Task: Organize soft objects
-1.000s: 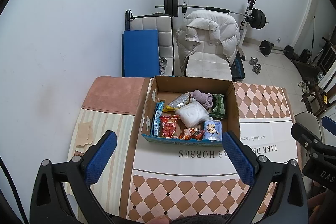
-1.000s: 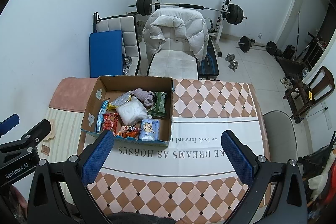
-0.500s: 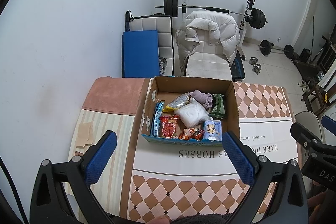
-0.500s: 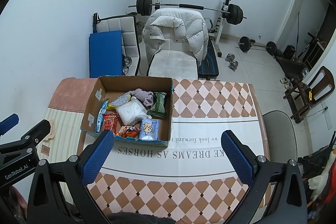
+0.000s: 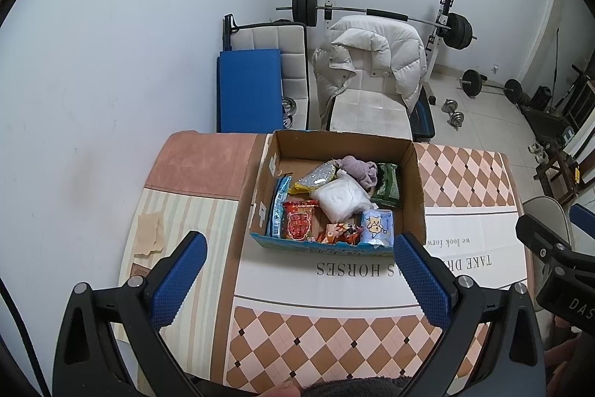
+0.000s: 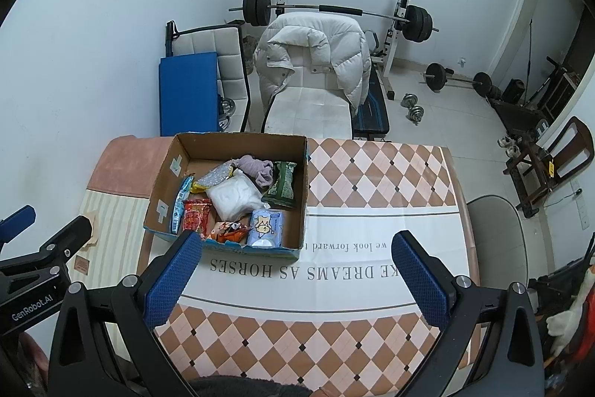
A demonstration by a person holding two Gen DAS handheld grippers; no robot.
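A cardboard box [image 5: 416, 188] of soft packets sits on the bench [image 5: 372, 322], straight ahead of the left tool [image 5: 301, 270] and ahead-left of the right tool [image 6: 297, 270]. Both tools hover with fingers wide apart, empty. The left looks nearer; the box's near wall stands between.

On the cloth [image 6: 372, 248] just this side of the box [image 6: 297, 196] I read, upside down, "KE DREAMS AS HORSES" and smaller "we look forward". My left gripper [image 6: 33, 289] says "GenRobot.AI"; my right gripper [image 5: 565, 300] shows "DAS".
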